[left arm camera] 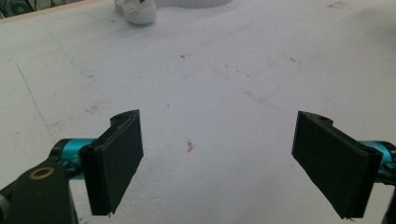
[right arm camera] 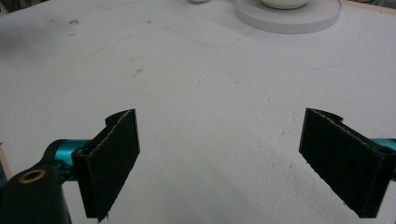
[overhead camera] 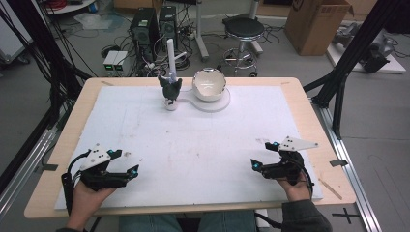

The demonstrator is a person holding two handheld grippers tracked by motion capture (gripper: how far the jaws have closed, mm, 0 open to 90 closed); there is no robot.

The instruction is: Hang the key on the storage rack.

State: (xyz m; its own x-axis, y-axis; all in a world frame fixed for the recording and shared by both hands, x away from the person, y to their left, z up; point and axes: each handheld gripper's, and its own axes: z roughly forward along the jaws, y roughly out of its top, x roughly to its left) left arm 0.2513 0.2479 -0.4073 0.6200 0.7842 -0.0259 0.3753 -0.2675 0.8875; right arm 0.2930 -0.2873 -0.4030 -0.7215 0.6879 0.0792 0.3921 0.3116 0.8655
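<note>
Worktop: pale wood, covered by a white foam sheet bearing faint scuffs and a small reddish speck. Left gripper: held in a hand at the near left of the sheet, fingers released and set wide apart, nothing between them, poised just above the sheet. Right gripper: held in a hand at the near right, fingers likewise released and wide apart, empty. Both grippers point toward the far edge and lie well apart from each other. Far centre of the sheet: a white round base carrying a white bowl-like shell, tilted with its opening toward the camera; the base's rim also appears in the right gripper view. Just left of it: a small white foot supporting a dark figure, with a white upright rod rising behind it. Floor beyond: computer towers, a stool, a cardboard box.
</note>
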